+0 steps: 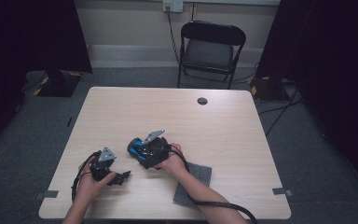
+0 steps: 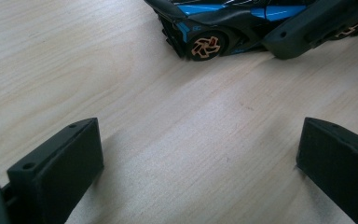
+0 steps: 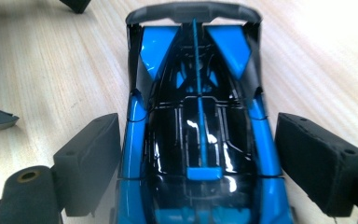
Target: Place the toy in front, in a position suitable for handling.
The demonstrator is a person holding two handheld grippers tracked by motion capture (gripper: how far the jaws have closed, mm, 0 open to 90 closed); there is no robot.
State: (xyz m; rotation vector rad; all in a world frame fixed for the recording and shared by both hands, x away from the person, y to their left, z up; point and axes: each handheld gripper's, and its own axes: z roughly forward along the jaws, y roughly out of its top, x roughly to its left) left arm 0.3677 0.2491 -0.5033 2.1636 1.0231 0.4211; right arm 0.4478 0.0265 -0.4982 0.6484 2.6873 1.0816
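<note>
I am seeing the blue and black toy car sitting on its wheels on the wooden table, near the front edge and just left of the grey felt pad, with my right gripper straddling it. Its 2 jaws are standing spread on either side of the body, the left pad looking close against the car's flank and the right one showing a gap. My left gripper is resting low over bare wood just beside the car, its 2 jaws spread wide with nothing between them.
</note>
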